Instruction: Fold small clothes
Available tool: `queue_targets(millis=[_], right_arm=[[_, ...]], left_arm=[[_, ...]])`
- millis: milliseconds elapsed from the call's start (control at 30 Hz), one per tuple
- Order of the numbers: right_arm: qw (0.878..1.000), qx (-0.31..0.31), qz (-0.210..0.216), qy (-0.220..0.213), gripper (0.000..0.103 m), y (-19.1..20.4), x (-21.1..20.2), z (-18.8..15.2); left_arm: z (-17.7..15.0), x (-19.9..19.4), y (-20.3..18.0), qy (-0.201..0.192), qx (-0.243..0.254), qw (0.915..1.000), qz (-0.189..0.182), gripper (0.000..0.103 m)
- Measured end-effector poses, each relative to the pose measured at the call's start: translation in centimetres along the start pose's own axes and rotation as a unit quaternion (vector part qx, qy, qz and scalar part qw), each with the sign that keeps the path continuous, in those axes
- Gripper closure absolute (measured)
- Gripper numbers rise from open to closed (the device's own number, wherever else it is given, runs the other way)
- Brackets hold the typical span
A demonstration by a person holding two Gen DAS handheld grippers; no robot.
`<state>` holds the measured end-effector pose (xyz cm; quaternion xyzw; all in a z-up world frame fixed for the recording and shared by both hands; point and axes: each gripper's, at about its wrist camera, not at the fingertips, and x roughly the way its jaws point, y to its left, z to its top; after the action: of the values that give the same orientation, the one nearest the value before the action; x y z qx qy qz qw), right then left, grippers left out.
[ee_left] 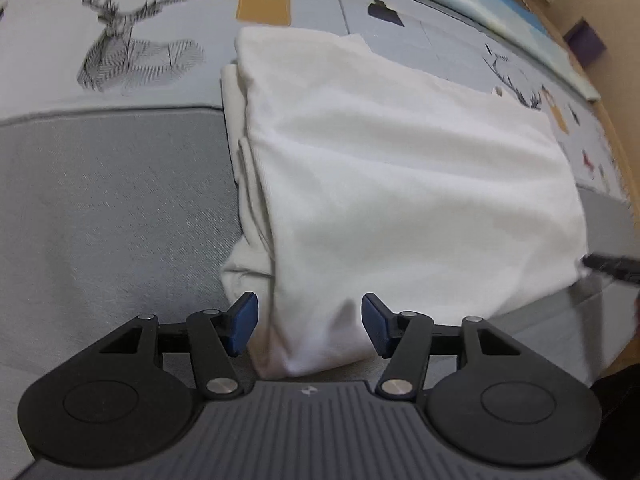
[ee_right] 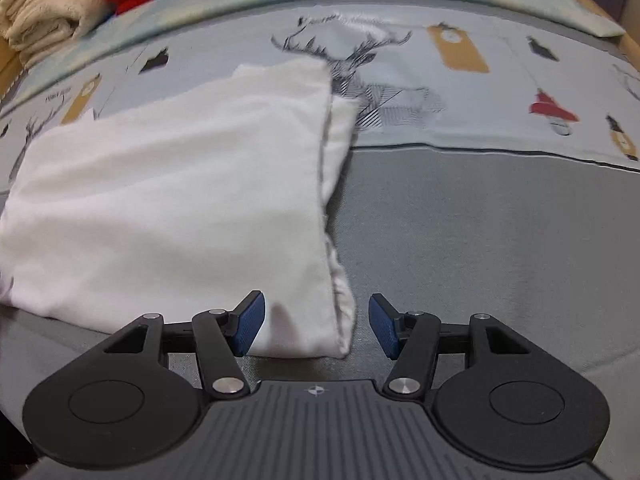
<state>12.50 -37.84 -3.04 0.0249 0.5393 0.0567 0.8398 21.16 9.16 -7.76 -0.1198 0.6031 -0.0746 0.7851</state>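
1. Far left in the left wrist view there's just the grey bedspread (ee_left: 112, 208), with a sketchy deer print (ee_left: 132, 48) on the paler patterned strip behind it.

2. The left gripper (ee_left: 310, 330) sits with its blue pads spread wide apart, nothing pinched. The near left corner of the white garment (ee_left: 400, 184) bulges up into the gap between them; the left pad looks to be right against the cloth, the right one just beside it, but it's not a grasp.

3. That garment is already folded into a rough rectangle, lying flat on the bed, with a second layer peeking out along its left edge.

4. At the far right edge of the same view, a dark tip (ee_left: 612, 266) sits at the garment's right side. Too blurry to say more.

5. Over in the right wrist view, a cream and red clothes pile (ee_right: 60, 4) sits top left, beyond the bed.

6. The white garment (ee_right: 180, 184) fills the left half here, its right edge showing the doubled layers.

7. The right gripper (ee_right: 316, 326) is also wide open, straddling the near right corner of the garment. The corner lies between the pads, closer to the left one, unclamped.

8. Right of that, plain grey bedspread (ee_right: 500, 240).
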Motion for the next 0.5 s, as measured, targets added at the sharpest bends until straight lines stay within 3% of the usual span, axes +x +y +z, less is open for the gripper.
queue_targets(millis=[133, 200, 233, 267, 300, 333, 500], right_arm=[[0.999, -0.011, -0.011, 0.033, 0.044, 0.2, 2.0, 0.1], [0.999, -0.009, -0.007, 0.039, 0.05, 0.2, 2.4, 0.1], [0.999, -0.008, -0.004, 0.041, 0.054, 0.3, 2.5, 0.1], [0.999, -0.011, -0.003, 0.039, 0.068, 0.4, 2.5, 0.2], [0.999, -0.016, -0.002, 0.035, 0.086, 0.5, 2.3, 0.2], [0.999, -0.02, 0.001, 0.031, 0.094, 0.6, 2.2, 0.2], [1.0, 0.011, 0.025, 0.011, 0.097, -0.5, 0.9, 0.6]], left_arm=[[0.0, 0.9, 0.4, 0.007, 0.01, 0.9999, 0.01, 0.043], [0.1, 1.1, 0.6, 0.012, 0.019, 0.9997, 0.004, 0.057], [0.0, 1.3, 0.5, 0.018, 0.026, 0.9995, 0.004, 0.076], [-0.1, 1.4, 0.5, 0.021, 0.034, 0.9992, 0.008, 0.09], [-0.1, 1.5, 0.6, 0.022, 0.043, 0.9988, 0.01, 0.096], [-0.2, 1.3, 0.5, 0.02, 0.051, 0.9985, 0.008, 0.096], [-0.9, -0.4, 0.8, 0.002, 0.063, 0.998, -0.007, 0.097]])
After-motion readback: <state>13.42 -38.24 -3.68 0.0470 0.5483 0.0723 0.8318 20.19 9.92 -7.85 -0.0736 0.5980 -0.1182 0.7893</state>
